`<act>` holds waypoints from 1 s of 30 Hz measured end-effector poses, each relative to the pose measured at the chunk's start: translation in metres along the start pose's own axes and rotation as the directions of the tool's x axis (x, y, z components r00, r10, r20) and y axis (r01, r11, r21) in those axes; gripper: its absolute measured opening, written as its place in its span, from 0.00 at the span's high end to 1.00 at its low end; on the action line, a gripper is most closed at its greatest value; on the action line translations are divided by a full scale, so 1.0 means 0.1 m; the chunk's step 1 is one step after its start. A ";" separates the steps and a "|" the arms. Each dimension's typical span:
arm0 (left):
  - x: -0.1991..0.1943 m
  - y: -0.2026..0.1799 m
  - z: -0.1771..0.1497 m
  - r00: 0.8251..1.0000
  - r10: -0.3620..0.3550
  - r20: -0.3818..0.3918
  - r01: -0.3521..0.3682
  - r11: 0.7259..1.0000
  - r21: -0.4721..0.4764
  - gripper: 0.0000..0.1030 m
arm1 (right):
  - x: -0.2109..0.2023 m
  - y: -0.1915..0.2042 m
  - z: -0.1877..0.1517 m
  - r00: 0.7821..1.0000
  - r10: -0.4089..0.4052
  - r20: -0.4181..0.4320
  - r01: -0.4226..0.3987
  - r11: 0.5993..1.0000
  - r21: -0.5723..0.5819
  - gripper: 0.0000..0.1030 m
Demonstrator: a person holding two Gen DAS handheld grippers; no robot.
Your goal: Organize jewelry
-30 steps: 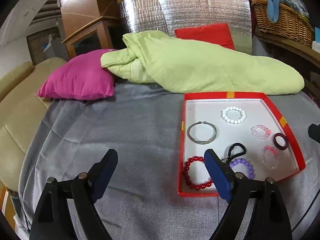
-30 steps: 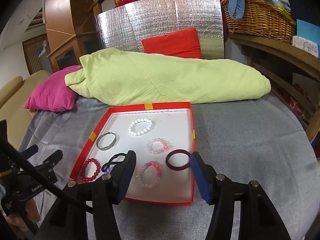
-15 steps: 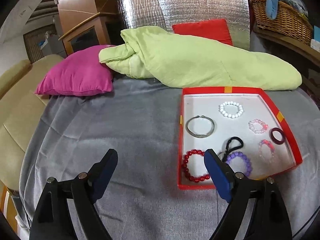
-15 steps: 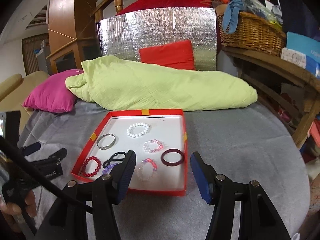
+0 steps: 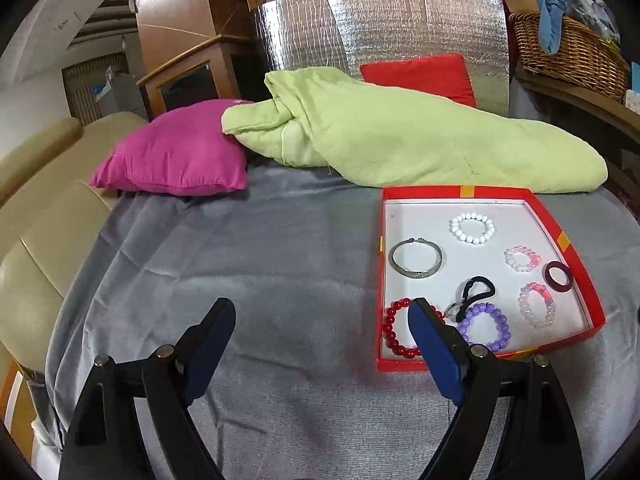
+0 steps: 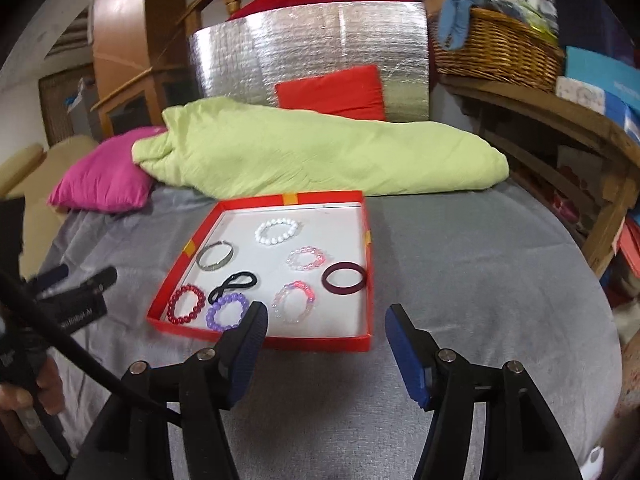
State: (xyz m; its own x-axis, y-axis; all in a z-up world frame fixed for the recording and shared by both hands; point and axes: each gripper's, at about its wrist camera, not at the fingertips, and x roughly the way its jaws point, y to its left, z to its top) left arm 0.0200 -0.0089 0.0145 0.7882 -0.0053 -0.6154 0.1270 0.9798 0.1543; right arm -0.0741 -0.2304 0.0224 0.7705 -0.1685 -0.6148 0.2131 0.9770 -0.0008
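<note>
A red tray [image 5: 536,204] [image 6: 192,246] with a white floor lies on the grey cloth. In it lie a white bead bracelet [image 5: 473,228] [image 6: 278,231], a silver bangle [image 5: 416,259] [image 6: 215,257], a red bead bracelet [image 5: 394,334] [image 6: 185,304], a purple bead bracelet [image 5: 486,326] [image 6: 225,312], a black hair tie [image 5: 476,290] [image 6: 233,283], two pink bead bracelets [image 5: 520,259] [image 5: 537,305] and a maroon ring bangle [image 5: 558,276] [image 6: 344,278]. My left gripper [image 5: 320,334] is open and empty, left of the tray. My right gripper [image 6: 326,340] is open and empty, before the tray's near edge.
A green quilt [image 5: 400,132] and a magenta pillow [image 5: 176,160] lie behind the tray. A red cushion [image 5: 416,76] leans on a silver foil panel [image 5: 380,28]. A wicker basket [image 6: 496,50] stands on a wooden shelf at right. A beige sofa [image 5: 36,208] is at left.
Both grippers have pulled back and up from the tray, so it appears farther away. Both stay open and empty. The jewelry has not moved.
</note>
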 end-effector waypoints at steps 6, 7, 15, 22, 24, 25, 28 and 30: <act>-0.04 0.02 0.02 1.000 -0.003 0.013 0.003 1.000 -0.008 0.14 | 0.13 0.14 -0.03 0.999 -0.033 -0.003 0.033 0.998 -0.054 0.37; -0.04 0.02 0.03 1.000 -0.005 0.014 0.005 1.000 -0.011 0.14 | 0.14 0.16 -0.03 0.999 -0.039 0.001 0.039 0.997 -0.065 0.37; -0.05 0.03 0.03 1.000 -0.018 0.014 0.018 1.000 -0.019 0.14 | 0.17 0.23 -0.02 0.999 -0.045 0.024 0.046 0.995 -0.089 0.37; -0.06 0.02 0.03 1.000 -0.017 0.019 0.017 1.000 -0.016 0.14 | 0.14 0.20 0.00 0.998 -0.043 0.035 0.046 0.996 -0.071 0.37; -0.07 0.01 0.02 1.000 -0.020 0.020 0.020 1.000 -0.014 0.14 | 0.13 0.19 0.01 0.998 -0.042 0.040 0.045 0.997 -0.067 0.37; -0.07 0.01 0.02 1.000 -0.020 0.021 0.020 1.000 -0.013 0.14 | 0.13 0.18 0.01 0.998 -0.042 0.041 0.044 0.997 -0.067 0.37; -0.10 0.00 0.02 0.999 -0.025 0.029 0.026 1.000 -0.009 0.14 | 0.11 0.18 0.02 0.998 -0.042 0.047 0.045 0.997 -0.067 0.37; -0.11 -0.01 0.02 0.999 -0.028 0.032 0.028 1.000 -0.006 0.14 | 0.10 0.18 0.03 0.998 -0.040 0.052 0.044 0.997 -0.067 0.37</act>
State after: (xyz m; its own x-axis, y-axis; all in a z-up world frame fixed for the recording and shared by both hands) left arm 0.0123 -0.0098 0.0233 0.8034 -0.0393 -0.5941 0.1455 0.9805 0.1319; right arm -0.0612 -0.2148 0.0186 0.7914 -0.2144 -0.5725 0.2061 0.9752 -0.0803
